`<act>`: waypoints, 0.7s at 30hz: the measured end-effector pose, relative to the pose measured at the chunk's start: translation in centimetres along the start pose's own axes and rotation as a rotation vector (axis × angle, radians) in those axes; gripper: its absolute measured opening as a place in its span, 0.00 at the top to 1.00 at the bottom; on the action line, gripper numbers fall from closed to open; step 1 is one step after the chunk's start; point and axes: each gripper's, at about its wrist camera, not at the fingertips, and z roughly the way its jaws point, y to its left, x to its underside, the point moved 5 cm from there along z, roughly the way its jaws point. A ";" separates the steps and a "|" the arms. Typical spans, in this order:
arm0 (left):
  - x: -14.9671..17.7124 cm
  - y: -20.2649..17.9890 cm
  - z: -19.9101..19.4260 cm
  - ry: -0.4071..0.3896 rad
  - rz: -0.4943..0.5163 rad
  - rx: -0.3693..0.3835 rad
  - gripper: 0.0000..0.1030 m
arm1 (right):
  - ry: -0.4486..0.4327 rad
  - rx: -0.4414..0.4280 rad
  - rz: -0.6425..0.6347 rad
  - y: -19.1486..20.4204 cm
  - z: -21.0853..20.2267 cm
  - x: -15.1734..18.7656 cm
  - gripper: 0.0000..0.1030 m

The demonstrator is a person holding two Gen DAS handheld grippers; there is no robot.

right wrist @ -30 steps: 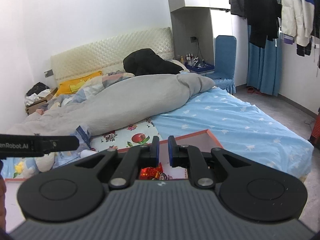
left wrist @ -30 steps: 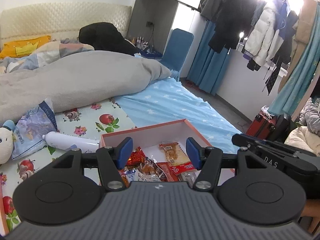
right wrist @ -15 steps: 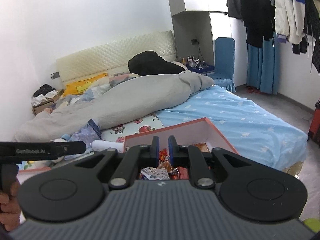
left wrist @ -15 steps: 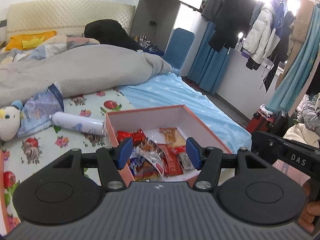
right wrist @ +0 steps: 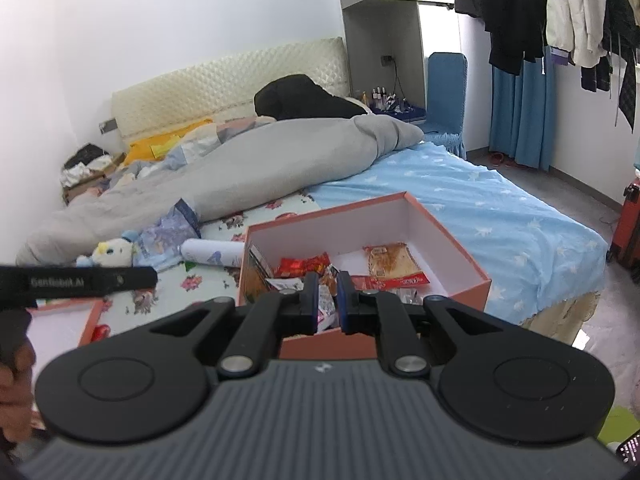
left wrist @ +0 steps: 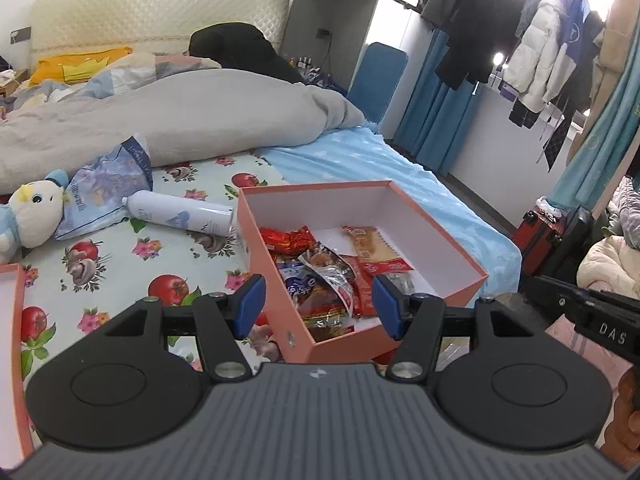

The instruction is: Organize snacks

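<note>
An orange box [left wrist: 312, 186] with a white inside lies on the bed's near corner. Several snack packets lie in it: a red wrapper [left wrist: 288, 240], a flat cracker packet [left wrist: 372, 246] and a mixed heap [left wrist: 324, 280] at its near end. My left gripper [left wrist: 318, 306] hangs open just short of the box's near corner, nothing gripped between its blue pads. In the right wrist view the same box [right wrist: 340, 220] holds the red wrapper [right wrist: 302, 266] and cracker packet [right wrist: 394, 260]. My right gripper [right wrist: 328, 300] is shut and empty, over the box's near wall.
Left of the box lie a white spray bottle [left wrist: 180, 212], a blue printed bag [left wrist: 104, 188] and a plush toy [left wrist: 32, 216]. A grey duvet [left wrist: 180, 112] covers the far bed. Another orange tray edge [left wrist: 16, 320] is at far left. A red suitcase [left wrist: 540, 236] stands on the floor.
Both grippers have come closer to the box and lower, so the box and its snacks now show larger and more fully. Neither gripper's jaws have moved.
</note>
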 end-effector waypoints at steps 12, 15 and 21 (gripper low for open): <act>-0.6 0.3 -0.3 -0.008 0.017 -0.044 0.01 | 0.000 0.047 -0.016 -0.4 1.0 0.7 0.04; -0.5 0.5 -0.2 0.001 0.009 -0.067 0.00 | 0.004 0.057 -0.011 -0.7 1.0 0.7 0.03; -0.6 0.8 -0.7 -0.002 0.016 -0.103 0.00 | 0.004 0.071 -0.009 -1.0 1.1 0.6 0.04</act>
